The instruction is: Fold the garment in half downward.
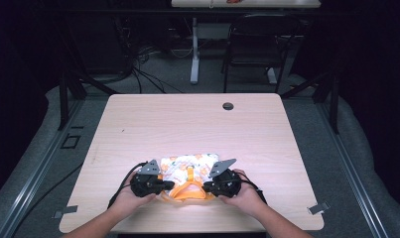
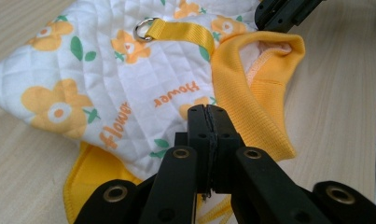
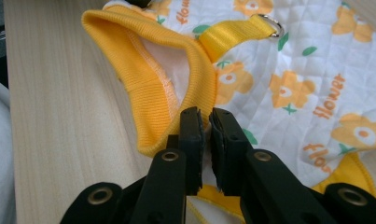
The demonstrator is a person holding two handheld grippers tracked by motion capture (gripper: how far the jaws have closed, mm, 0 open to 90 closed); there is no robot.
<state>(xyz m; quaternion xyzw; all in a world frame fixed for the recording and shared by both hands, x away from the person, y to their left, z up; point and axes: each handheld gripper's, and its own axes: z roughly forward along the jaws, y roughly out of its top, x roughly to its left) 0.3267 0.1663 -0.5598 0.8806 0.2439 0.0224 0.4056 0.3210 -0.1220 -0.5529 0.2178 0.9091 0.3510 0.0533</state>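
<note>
Small quilted white garment (image 1: 187,168) with orange flower print, yellow ribbed trim (image 2: 251,93) and yellow strap with metal ring (image 3: 272,24), lying flat near the counter's (image 1: 197,124) near edge, pinched at either side by left tongs (image 1: 168,186) and right tongs (image 1: 206,187).

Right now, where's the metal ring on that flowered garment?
The metal ring sits at the end of the yellow strap, on the garment's white quilted back, beyond the yellow collar and both grippers, near the table's front edge.
</note>
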